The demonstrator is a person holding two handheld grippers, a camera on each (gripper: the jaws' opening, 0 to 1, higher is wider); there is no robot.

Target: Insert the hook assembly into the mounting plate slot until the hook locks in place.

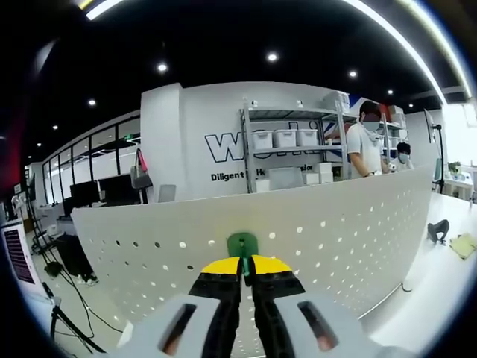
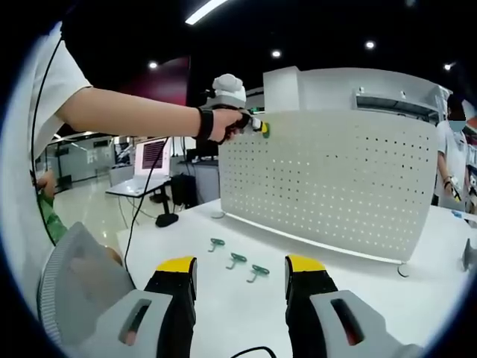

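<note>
White tabletop (image 2: 246, 298), broad, bare except for small parts. Standing on it, a white perforated mounting plate (image 2: 328, 186), upright, rows of round holes across its face; in the left gripper view the same plate (image 1: 328, 231) curves across the middle of the frame.

Behind the plate: metal shelving (image 1: 294, 145) with white bins, a wall with dark lettering, two people standing near the shelves. To the plate's left in the right gripper view, a laptop (image 2: 151, 156) with a lit screen on a farther desk.

A person's bare arm (image 2: 127, 115) reaches from the left in the right gripper view, holding the left gripper (image 2: 257, 127) up at the plate's top left corner, touching or just short of the edge; cannot tell which.

Left gripper (image 1: 246, 270), own view: yellow-tipped jaws pressed together, clamped on a green hook (image 1: 242, 245), whose rounded head stands up just above the tips, right in front of the plate face.

Right gripper (image 2: 241, 272): jaws well apart, nothing between them, low over the tabletop.

Three spare green hooks (image 2: 237, 261) lie in a loose row on the tabletop, between the right gripper's jaws and the plate's foot, near one another but apart.
</note>
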